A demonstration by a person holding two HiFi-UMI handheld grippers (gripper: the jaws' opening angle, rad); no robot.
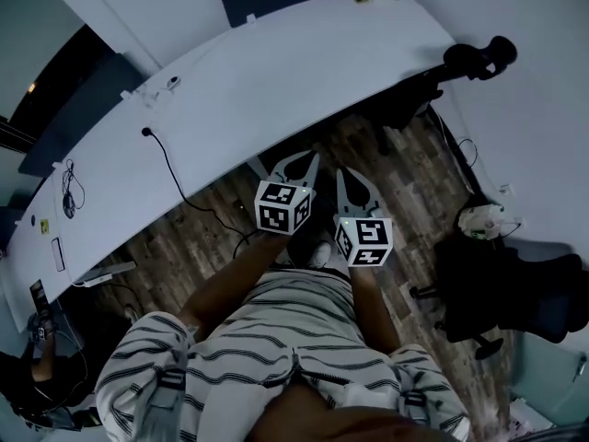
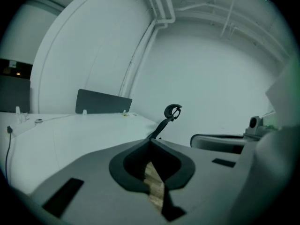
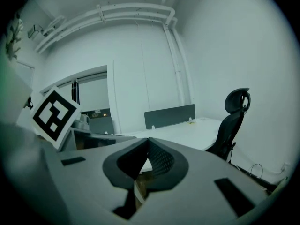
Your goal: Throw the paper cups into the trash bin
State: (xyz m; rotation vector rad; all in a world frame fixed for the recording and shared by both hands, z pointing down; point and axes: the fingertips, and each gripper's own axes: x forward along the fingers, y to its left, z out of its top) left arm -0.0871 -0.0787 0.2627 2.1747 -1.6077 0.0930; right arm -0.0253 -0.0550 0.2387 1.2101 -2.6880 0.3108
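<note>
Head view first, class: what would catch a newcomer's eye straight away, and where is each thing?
The long white desk sweeps in a curve across the upper half of the picture. At the centre, the left gripper and the right gripper are held side by side over the wooden floor, both shut and empty, just above the person's striped shirt. No paper cup or bin shows.

Head view looks down, gripper views level, sharing desk (image 1: 276, 81).

Right claw (image 3: 148, 139) jaws together, empty; white desk (image 3: 187, 131), grey divider (image 3: 169, 116), black chair (image 3: 233, 125) beyond.
</note>
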